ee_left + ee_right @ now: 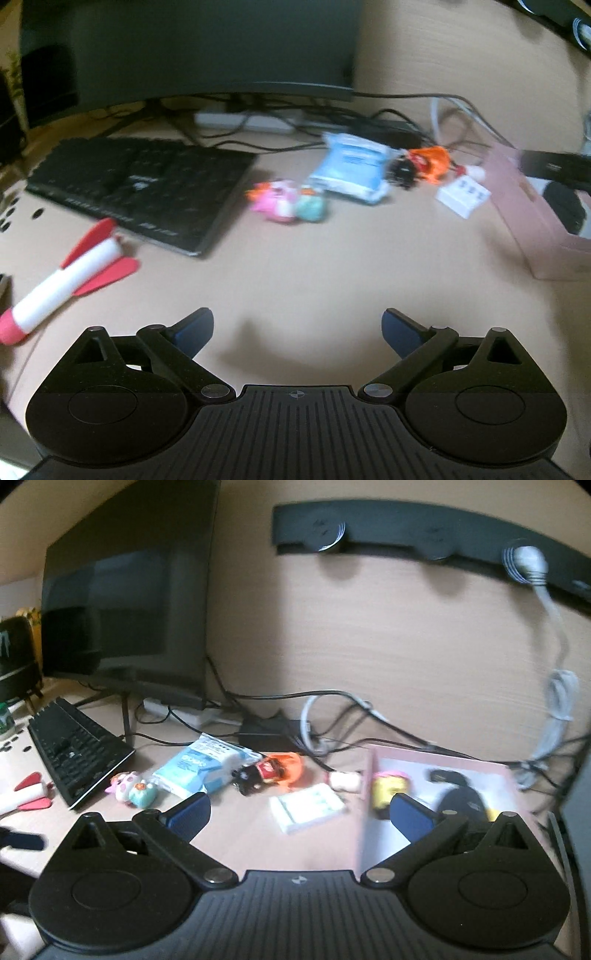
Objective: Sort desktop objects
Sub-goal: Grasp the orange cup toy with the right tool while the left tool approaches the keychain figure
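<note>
I see a pale wood-grain worktop (314, 273) backed by a matching wall panel (406, 635); a dark monitor (125, 620) stands along the far edge, cables trailing behind.

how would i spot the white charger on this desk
Find the pink box at the desk's right. Just left of its wall lies the white charger, flat, with a row of slots on top. Unlike the colourful toys behind it, it is plain white and rectangular.
</note>
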The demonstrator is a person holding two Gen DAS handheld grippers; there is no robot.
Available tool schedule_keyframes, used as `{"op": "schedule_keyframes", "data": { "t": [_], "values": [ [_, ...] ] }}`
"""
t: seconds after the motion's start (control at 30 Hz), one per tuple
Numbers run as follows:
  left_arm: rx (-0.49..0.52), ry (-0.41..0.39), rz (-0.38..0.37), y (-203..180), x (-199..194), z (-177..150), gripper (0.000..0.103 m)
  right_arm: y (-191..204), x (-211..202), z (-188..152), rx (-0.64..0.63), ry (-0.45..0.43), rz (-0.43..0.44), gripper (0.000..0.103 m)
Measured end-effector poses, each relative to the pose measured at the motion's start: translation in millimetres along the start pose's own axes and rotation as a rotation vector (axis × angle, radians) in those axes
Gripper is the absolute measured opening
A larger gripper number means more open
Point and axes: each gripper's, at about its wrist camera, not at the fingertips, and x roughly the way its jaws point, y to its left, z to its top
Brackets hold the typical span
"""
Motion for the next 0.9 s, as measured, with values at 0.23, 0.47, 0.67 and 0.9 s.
{"op": "schedule_keyframes", "data": {
  "t": [0.23, 0.47, 0.67, 0.9],
  "values": [
    [-0.016, -0.018, -0.039, 30, 9, 10, 0.100, 42, 115, 22, -0.064, 0.109, -0.230, 0.047],
    [0.016, -0.026, -0.106, 35, 33, 28, 0.100, 38, 179, 36, 0.071, 0.120, -0.260, 0.047],
    [0.049, -0.029, -0.149, 31, 38, 29, 0.100, 34, 177, 24, 0.157, 0.212, -0.017, 0.047],
    [0.070, -0.021, -0.180, 18, 36, 21, 0.100, 53, 89, -1, -0.001, 0.186, 0.196, 0.057]
  ]
}}
